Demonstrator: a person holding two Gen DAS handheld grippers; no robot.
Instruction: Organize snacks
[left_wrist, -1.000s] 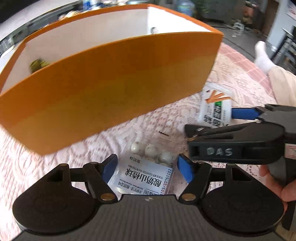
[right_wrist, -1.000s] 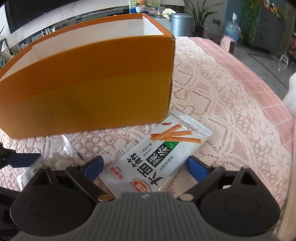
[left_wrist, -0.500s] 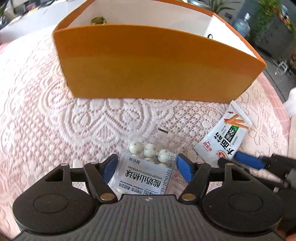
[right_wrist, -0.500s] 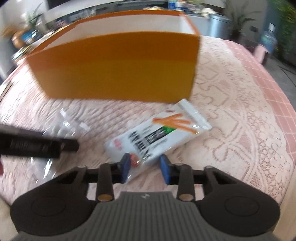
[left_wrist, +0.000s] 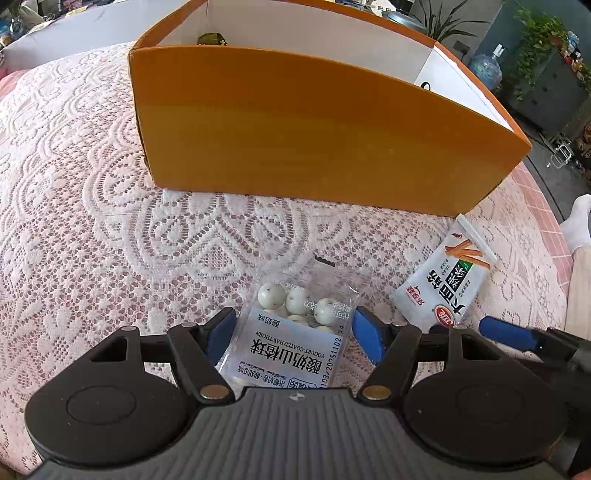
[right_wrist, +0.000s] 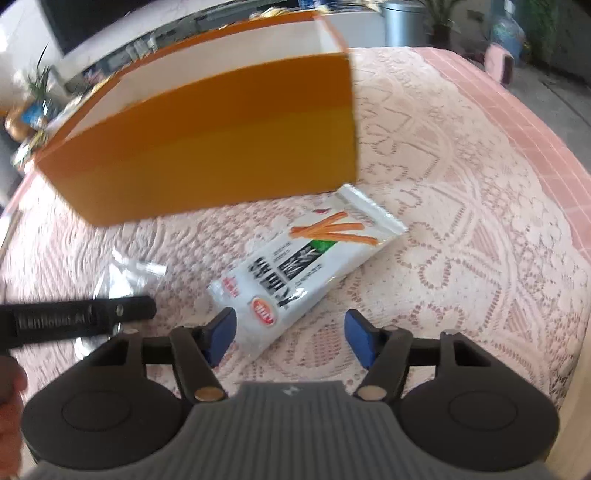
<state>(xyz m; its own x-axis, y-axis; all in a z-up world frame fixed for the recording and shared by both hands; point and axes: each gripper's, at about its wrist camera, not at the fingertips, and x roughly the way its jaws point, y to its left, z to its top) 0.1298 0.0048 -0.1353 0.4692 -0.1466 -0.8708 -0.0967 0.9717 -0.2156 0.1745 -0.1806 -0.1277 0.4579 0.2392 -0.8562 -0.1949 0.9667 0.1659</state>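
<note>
A clear packet of white yogurt-coated hawthorn balls (left_wrist: 295, 332) sits between the blue pads of my left gripper (left_wrist: 293, 336), which is shut on its two side edges just above the lace cloth. A white stick-snack packet (right_wrist: 310, 262) lies flat on the cloth at the orange box's right corner, and it also shows in the left wrist view (left_wrist: 447, 284). My right gripper (right_wrist: 290, 336) is opening. The packet's near end lies by its left pad (right_wrist: 221, 332), unpressed. One of its blue pads (left_wrist: 506, 334) shows in the left wrist view.
The open orange box (left_wrist: 314, 140) with white inner walls stands just behind both packets, with a small green-gold item (left_wrist: 212, 38) inside. Lace tablecloth (left_wrist: 74, 221) covers the table. A white sock (left_wrist: 580, 221) is at the right edge. A hand (right_wrist: 7, 391) is at the left.
My left gripper rolled, and the hawthorn packet turned with it. My right gripper narrowed over the stick-snack packet's near end, then widened again. The packet stayed on the cloth.
</note>
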